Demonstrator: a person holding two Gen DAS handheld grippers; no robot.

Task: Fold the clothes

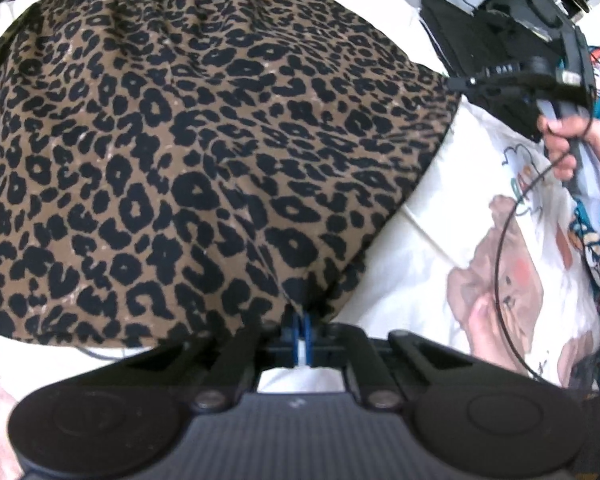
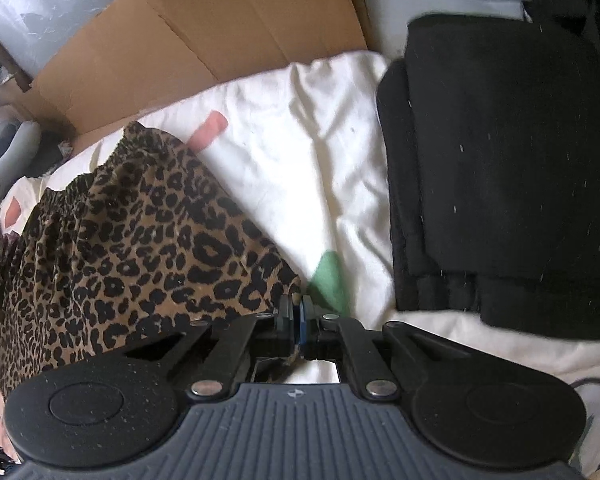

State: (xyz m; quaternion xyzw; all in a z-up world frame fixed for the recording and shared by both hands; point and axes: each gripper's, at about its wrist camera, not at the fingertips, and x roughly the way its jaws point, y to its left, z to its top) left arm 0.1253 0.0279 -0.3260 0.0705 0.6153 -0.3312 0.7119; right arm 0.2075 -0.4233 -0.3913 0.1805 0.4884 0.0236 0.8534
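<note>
A leopard-print skirt (image 1: 204,152) with a gathered waistband lies spread over white bedding (image 1: 412,240). My left gripper (image 1: 302,326) is shut on its near hem, and the cloth bunches into the blue pads. At the skirt's right corner my right gripper (image 1: 458,81), held by a hand (image 1: 568,148), pinches the edge. In the right wrist view the right gripper (image 2: 296,312) is shut on the skirt (image 2: 140,256), with a frayed bit of fabric showing behind the closed jaws.
A stack of folded black clothes (image 2: 508,168) lies on the bedding (image 2: 300,152) to the right. Flattened cardboard (image 2: 204,36) leans behind, with bubble wrap (image 2: 32,8) and a grey cushion (image 2: 4,152) at the left. A black cable (image 1: 500,248) loops over the bear print.
</note>
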